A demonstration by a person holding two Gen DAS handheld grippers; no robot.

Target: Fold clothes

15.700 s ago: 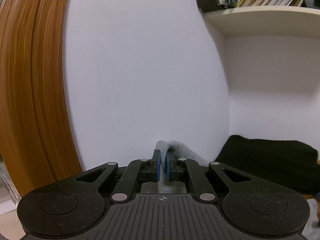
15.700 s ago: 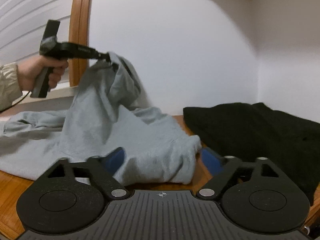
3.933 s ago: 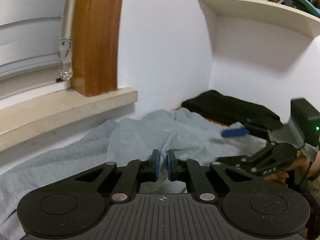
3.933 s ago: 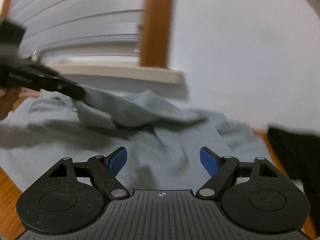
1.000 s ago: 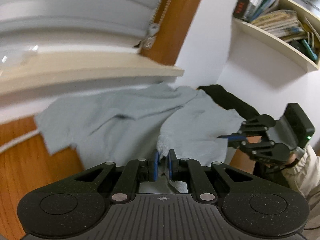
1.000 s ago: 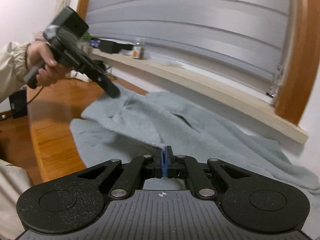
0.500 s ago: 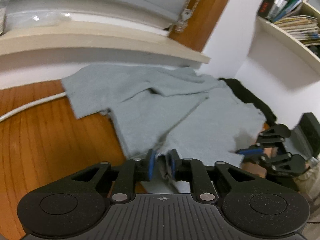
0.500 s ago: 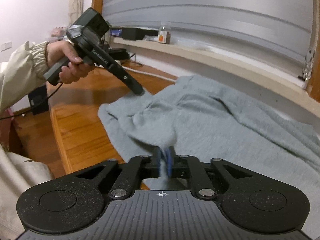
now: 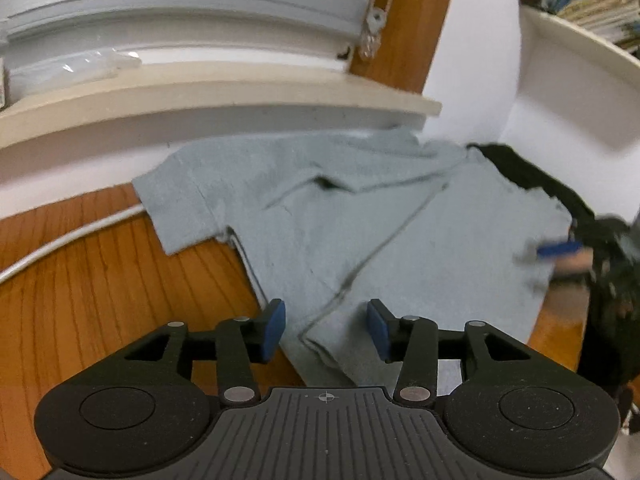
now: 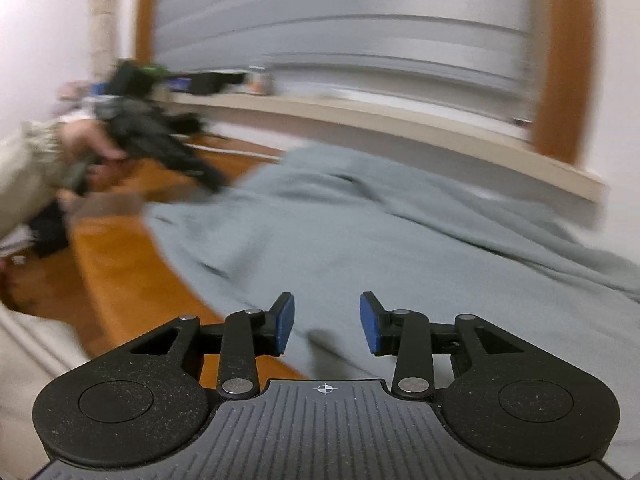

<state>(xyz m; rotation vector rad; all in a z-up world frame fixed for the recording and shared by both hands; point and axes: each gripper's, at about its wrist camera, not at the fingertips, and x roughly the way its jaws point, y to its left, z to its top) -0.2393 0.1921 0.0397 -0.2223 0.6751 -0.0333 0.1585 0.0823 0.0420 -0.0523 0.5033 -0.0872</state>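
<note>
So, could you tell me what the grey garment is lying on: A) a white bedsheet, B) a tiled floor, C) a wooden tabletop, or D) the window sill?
C: the grey garment lies spread over a wooden tabletop, whose orange-brown grain shows bare beside it.

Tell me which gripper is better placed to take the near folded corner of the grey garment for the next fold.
Left. The left gripper is opening right over the grey garment's near folded corner, cloth between its pads but unpinched. The right gripper, also opening, hovers over flat cloth at the far side edge.
</note>
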